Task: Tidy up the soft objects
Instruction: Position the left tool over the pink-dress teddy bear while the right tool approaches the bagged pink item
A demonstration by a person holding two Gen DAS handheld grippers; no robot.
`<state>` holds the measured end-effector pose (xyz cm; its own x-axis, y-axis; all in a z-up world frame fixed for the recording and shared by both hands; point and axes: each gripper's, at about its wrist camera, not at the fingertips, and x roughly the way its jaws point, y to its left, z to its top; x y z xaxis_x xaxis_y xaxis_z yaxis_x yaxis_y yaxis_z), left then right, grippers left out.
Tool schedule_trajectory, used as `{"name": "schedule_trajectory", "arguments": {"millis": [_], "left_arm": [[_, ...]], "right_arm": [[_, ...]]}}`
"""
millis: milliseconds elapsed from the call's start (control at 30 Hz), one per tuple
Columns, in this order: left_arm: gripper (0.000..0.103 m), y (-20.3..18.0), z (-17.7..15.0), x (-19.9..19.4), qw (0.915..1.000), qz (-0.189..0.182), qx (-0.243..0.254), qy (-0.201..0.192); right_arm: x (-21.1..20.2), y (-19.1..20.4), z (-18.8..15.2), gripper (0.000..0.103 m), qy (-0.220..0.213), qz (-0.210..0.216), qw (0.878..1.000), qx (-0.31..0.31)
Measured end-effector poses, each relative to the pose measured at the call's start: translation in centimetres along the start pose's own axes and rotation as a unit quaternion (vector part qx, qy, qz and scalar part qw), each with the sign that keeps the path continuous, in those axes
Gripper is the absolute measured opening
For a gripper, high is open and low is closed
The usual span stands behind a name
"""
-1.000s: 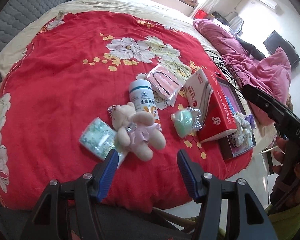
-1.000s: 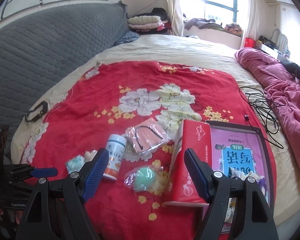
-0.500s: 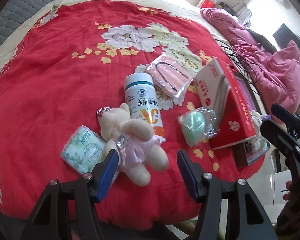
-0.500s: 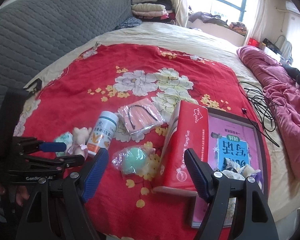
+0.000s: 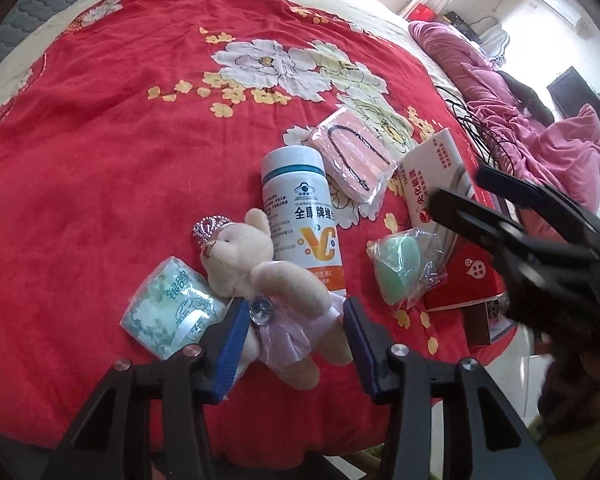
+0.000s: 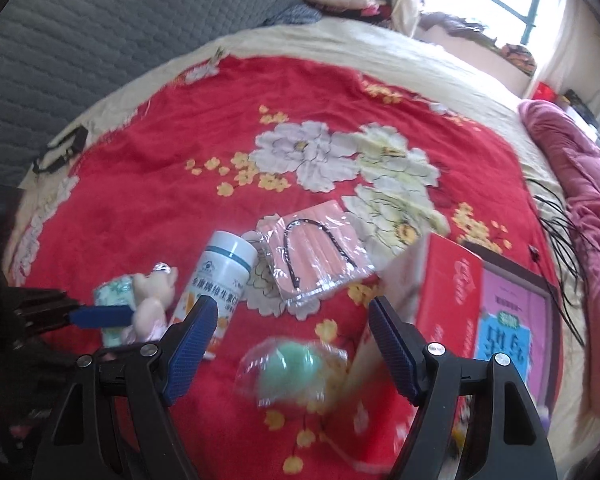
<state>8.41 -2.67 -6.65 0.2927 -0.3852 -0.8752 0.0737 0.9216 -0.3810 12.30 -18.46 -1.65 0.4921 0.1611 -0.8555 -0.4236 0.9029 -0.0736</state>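
Observation:
A cream teddy bear (image 5: 260,276) in a lilac skirt lies on the red floral blanket (image 5: 120,160). My left gripper (image 5: 295,304) straddles its body; the jaws are closing, and the blue pads sit at the skirt's sides without squeezing it. In the right wrist view the bear (image 6: 152,304) shows beside a left fingertip (image 6: 100,316). A green sponge in a clear bag (image 6: 296,364) lies blurred under my open right gripper (image 6: 292,304), which holds nothing. The right gripper (image 5: 460,188) also shows blurred over the red box.
A green tissue pack (image 5: 168,312) touches the bear's left side. A white vitamin bottle (image 5: 300,216) lies behind it and a bagged pink mask (image 5: 352,160) further back. A red tissue box (image 6: 448,292) leans against a dark-framed tray (image 6: 540,284) at the bed's edge.
Both grippers have come down and closer to the bed. The left jaws have narrowed around the bear. The right gripper has swung over the green sponge.

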Motion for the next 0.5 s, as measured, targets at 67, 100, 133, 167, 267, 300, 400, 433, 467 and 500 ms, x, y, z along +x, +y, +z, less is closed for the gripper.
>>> {"name": "schedule_trajectory", "arguments": {"millis": [67,100,133,167,267,300,400,433,467,500], "left_arm": [[0.045,0.3,0.0,0.0,1.0,-0.005,-0.001,0.004],[0.045,0.4,0.0,0.0,1.0,-0.008,-0.001,0.005],[0.044,0.5,0.0,0.0,0.9999,-0.01,-0.001,0.006],[0.044,0.6,-0.1,0.0,0.9999,-0.013,-0.002,0.007],[0.042,1.0,-0.1,0.0,0.9996,-0.024,-0.005,0.013],[0.042,1.0,-0.1,0.0,0.9995,-0.027,-0.004,0.014],[0.042,1.2,-0.1,0.1,0.9994,-0.031,-0.002,0.017],[0.042,1.2,-0.1,0.1,0.9993,-0.033,-0.002,0.017],[0.042,1.2,-0.1,0.2,0.9993,-0.034,-0.003,0.018],[0.042,1.3,0.0,0.3,0.9992,-0.035,-0.005,0.019]], "right_arm": [[1.8,0.1,0.9,0.079,0.013,-0.002,1.0,-0.015],[2.4,0.2,1.2,0.079,0.017,-0.004,1.0,-0.021],[3.3,0.3,1.5,0.079,0.027,-0.003,0.999,-0.03],[4.4,0.3,1.7,0.079,0.04,-0.008,0.998,-0.04],[7.1,0.4,2.0,0.079,0.076,-0.016,0.995,-0.066],[7.9,0.4,2.2,0.079,0.083,-0.019,0.994,-0.072],[9.8,0.3,2.7,0.079,0.098,-0.026,0.991,-0.09],[10.2,0.3,3.0,0.079,0.1,-0.027,0.99,-0.094],[10.7,0.3,3.2,0.079,0.105,-0.026,0.989,-0.097],[11.2,0.3,3.4,0.079,0.109,-0.027,0.989,-0.101]]}}
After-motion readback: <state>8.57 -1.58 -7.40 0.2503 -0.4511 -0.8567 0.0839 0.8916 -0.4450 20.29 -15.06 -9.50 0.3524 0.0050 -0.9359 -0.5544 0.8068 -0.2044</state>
